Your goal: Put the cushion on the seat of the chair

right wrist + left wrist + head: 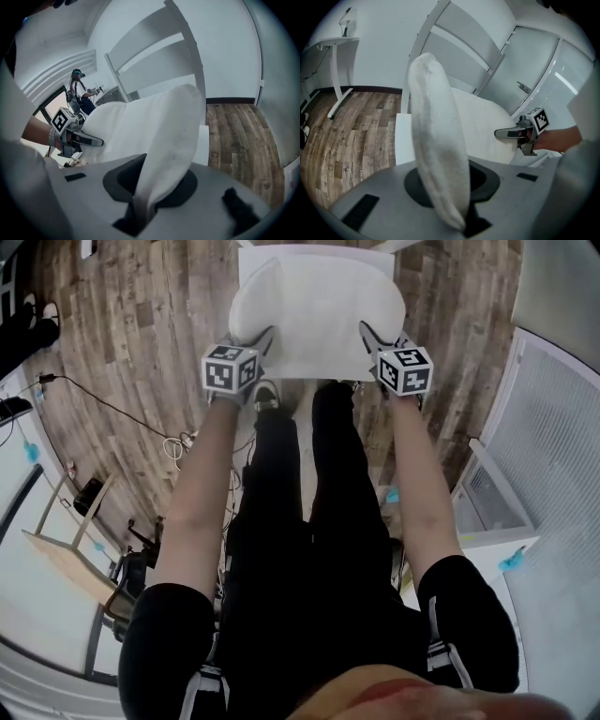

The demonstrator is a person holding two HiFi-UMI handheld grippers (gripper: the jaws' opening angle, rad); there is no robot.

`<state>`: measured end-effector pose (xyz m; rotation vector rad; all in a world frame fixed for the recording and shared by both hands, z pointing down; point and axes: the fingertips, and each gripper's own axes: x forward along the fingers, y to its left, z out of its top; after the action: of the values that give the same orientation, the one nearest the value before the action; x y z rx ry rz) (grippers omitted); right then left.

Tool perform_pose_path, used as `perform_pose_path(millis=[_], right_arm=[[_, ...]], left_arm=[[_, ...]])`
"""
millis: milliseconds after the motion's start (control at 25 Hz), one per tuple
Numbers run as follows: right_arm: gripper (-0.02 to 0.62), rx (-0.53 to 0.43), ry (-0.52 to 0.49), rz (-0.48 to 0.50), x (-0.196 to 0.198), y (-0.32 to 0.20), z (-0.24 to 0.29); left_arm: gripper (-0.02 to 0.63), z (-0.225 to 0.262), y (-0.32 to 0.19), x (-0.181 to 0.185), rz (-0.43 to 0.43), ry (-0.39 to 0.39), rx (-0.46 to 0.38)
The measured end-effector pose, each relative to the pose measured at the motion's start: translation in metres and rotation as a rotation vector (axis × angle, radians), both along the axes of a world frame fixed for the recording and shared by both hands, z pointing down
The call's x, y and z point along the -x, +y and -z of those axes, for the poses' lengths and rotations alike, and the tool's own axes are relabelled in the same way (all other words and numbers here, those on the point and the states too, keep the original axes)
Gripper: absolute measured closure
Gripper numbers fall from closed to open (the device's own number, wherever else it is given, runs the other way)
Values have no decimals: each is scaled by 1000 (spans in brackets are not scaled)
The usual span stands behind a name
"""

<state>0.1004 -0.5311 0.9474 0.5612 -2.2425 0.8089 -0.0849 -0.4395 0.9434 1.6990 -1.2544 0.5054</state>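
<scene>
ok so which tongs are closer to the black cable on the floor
Left. The left tongs clamp the edge of the cushion on the side where the cable lies; the right tongs clamp the opposite edge, farther away across the cushion.

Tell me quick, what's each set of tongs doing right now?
Left tongs: closed, gripping the left edge of the cushion.
Right tongs: closed, gripping the right edge of the same cushion.
</scene>
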Motion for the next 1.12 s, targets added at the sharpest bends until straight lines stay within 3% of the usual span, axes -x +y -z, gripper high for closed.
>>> perform_pose_path(millis=[480,1120], right_arm=[[496,53,66,6,3,-18,-61],[418,30,205,-29,-7,-35,-91]], left_arm=[[522,-56,-12,4,21,-16,90],[423,-82,-25,20,22,-105,163]])
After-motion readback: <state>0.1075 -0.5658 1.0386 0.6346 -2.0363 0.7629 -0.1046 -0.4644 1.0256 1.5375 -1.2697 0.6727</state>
